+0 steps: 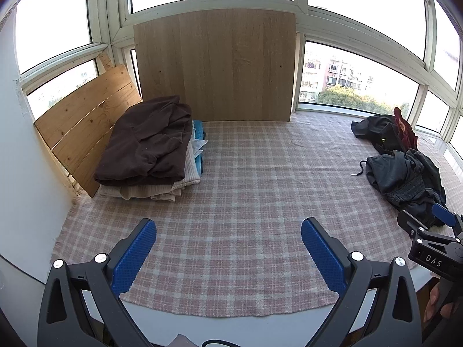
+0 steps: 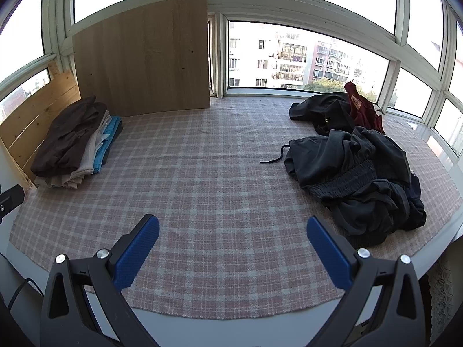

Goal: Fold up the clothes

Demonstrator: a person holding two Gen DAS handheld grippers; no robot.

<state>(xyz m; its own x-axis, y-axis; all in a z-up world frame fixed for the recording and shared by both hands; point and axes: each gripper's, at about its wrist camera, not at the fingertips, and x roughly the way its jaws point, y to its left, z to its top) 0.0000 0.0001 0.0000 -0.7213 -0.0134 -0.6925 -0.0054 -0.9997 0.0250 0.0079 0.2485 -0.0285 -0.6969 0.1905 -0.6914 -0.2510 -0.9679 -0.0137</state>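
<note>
Two grippers, left gripper (image 1: 228, 248) and right gripper (image 2: 233, 250), fingers spread and empty above pink plaid cloth (image 2: 220, 173); folded stack (image 1: 150, 150) mid-left, crumpled dark clothes (image 2: 353, 179) right.

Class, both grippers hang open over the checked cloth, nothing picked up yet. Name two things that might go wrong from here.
The heap of dark crumpled garments looks tangled, so a grab may lift several at once. Its loose black drawstring could snag. The right gripper and left gripper are both empty.

Right gripper (image 1: 434, 231) cut off by frame edge, lower folded layers (under brown top) (image 1: 162, 186) mostly hidden
</note>
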